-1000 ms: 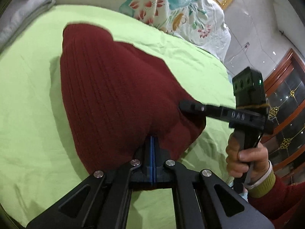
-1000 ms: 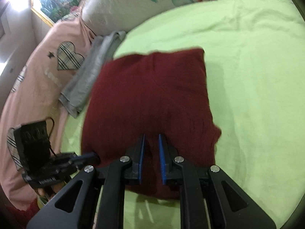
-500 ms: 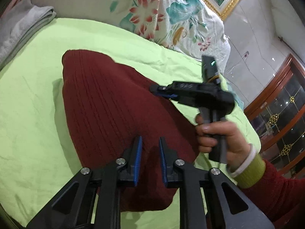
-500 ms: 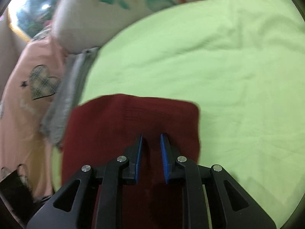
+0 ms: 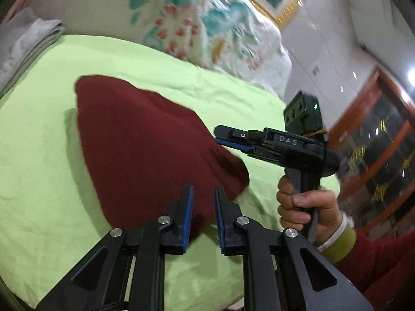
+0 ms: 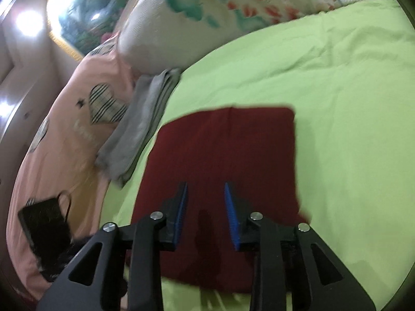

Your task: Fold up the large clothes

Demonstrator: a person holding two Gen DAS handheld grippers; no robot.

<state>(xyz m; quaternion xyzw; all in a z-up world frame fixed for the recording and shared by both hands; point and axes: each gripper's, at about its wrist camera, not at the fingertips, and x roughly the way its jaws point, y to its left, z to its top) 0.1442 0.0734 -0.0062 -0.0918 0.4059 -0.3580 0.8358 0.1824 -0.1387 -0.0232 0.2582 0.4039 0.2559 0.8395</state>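
A dark red knitted garment [image 5: 145, 145] lies folded flat on the light green bedsheet [image 5: 39, 140]; it also shows in the right wrist view [image 6: 225, 155] as a rough rectangle. My left gripper [image 5: 202, 194] is open and empty, just above the garment's near edge. My right gripper [image 6: 205, 194] is open and empty, hovering over the garment's near half. In the left wrist view the right gripper [image 5: 220, 137] sits at the garment's right edge, held by a hand.
A floral pillow [image 5: 166, 18] lies at the head of the bed. Folded grey clothes [image 6: 145, 119] rest left of the garment beside a pink quilt [image 6: 64, 134]. A black object [image 6: 46, 220] lies on the quilt. A wooden glass cabinet [image 5: 376, 142] stands at right.
My left gripper let go of the garment and opened. My right gripper opened wider. Both pulled back a little, and the garment now lies flat on the sheet.
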